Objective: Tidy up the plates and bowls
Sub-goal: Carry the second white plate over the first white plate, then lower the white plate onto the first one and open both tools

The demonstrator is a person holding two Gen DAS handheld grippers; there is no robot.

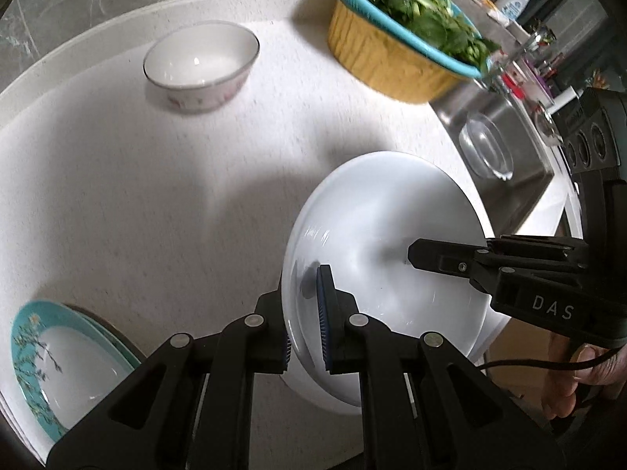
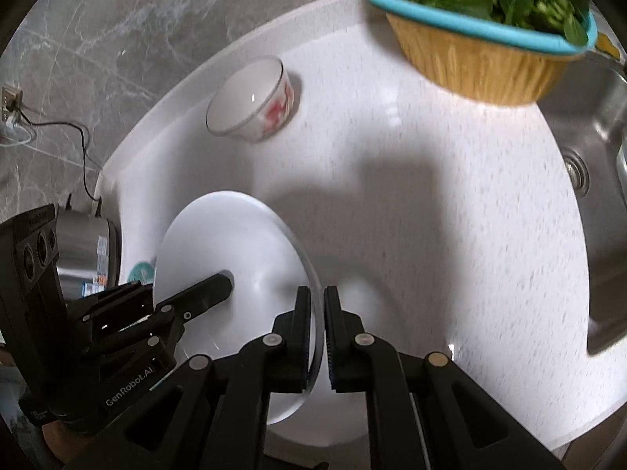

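A large white bowl is held above the white counter by both grippers. My left gripper is shut on its near rim. My right gripper is shut on the opposite rim; the bowl also shows in the right wrist view. The right gripper also shows in the left wrist view, reaching in from the right. A small white bowl with red flowers stands at the back of the counter, also in the right wrist view. A stack of teal floral plates lies at the lower left.
A yellow basket with a blue strainer of greens stands at the back right, by a steel sink holding a clear glass bowl. A steel appliance stands at the left. The counter's front edge is near.
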